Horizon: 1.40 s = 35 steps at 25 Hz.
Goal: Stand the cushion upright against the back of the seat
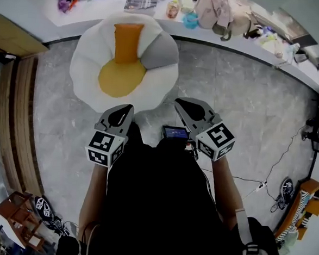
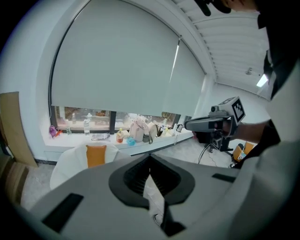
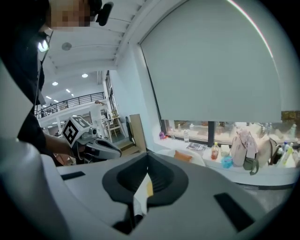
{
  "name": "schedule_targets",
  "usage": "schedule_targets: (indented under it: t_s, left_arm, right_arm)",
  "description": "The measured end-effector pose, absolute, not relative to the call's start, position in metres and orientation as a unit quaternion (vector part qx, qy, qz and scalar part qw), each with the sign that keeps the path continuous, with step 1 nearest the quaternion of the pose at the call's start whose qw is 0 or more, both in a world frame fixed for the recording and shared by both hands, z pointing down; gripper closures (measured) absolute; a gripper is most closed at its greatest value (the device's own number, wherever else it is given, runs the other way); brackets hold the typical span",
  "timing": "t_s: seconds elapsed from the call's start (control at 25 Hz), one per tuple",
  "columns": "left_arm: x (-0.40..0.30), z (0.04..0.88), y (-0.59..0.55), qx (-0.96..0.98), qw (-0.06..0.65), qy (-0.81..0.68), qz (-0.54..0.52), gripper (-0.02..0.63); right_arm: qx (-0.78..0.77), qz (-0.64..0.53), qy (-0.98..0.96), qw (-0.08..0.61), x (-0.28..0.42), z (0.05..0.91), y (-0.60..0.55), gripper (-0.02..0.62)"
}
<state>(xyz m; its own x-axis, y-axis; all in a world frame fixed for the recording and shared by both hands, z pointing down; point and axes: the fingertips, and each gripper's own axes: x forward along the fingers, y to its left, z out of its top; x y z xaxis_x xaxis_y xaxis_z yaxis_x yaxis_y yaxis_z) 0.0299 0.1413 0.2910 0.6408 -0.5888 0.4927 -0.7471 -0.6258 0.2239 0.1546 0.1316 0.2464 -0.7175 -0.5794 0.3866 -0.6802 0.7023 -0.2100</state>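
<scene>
You hold both claws in front of your body, above the grey floor (image 1: 248,103) and near the white seat (image 1: 87,64), not touching it. Your left claw (image 1: 129,107) has its jaws pressed together with nothing between them. Your right claw (image 1: 178,102) is the same, closed and empty. The orange cushion (image 1: 127,42) stands upright against the back of the seat, its lower edge touching the yellow round pad (image 1: 121,78). A grey cushion (image 1: 160,51) leans just beside it, at its right in the head view.
</scene>
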Motion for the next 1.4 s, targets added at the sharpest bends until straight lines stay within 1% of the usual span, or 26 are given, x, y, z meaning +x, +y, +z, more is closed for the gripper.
schedule_targets:
  t_s: [0.12, 0.24, 0.48, 0.88, 1.12, 1.4]
  left_arm:
    - [0.072, 0.283, 0.163, 0.883, 0.201, -0.378, 0.192, 0.592]
    - [0.099, 0.276, 0.184, 0.878, 0.208, -0.393, 0.18, 0.592]
    - [0.126, 0.266, 0.221, 0.854, 0.22, -0.441, 0.168, 0.592]
    - [0.111, 0.251, 0.251, 0.849, 0.206, -0.464, 0.149, 0.592]
    - [0.098, 0.255, 0.273, 0.843, 0.227, -0.463, 0.153, 0.592]
    - [0.08, 0.252, 0.279, 0.847, 0.219, -0.464, 0.14, 0.592]
  right_arm:
    - [0.342, 0.178, -0.914, 0.129, 0.193, 0.244, 0.154, 0.577]
    - [0.328, 0.179, -0.92, 0.12, 0.22, 0.244, 0.172, 0.577]
    - [0.284, 0.197, -0.931, 0.114, 0.248, 0.249, 0.205, 0.577]
    - [0.235, 0.192, -0.949, 0.083, 0.225, 0.228, 0.23, 0.577]
    - [0.23, 0.197, -0.948, 0.098, 0.204, 0.228, 0.244, 0.578]
    - [0.233, 0.207, -0.946, 0.093, 0.189, 0.226, 0.251, 0.578]
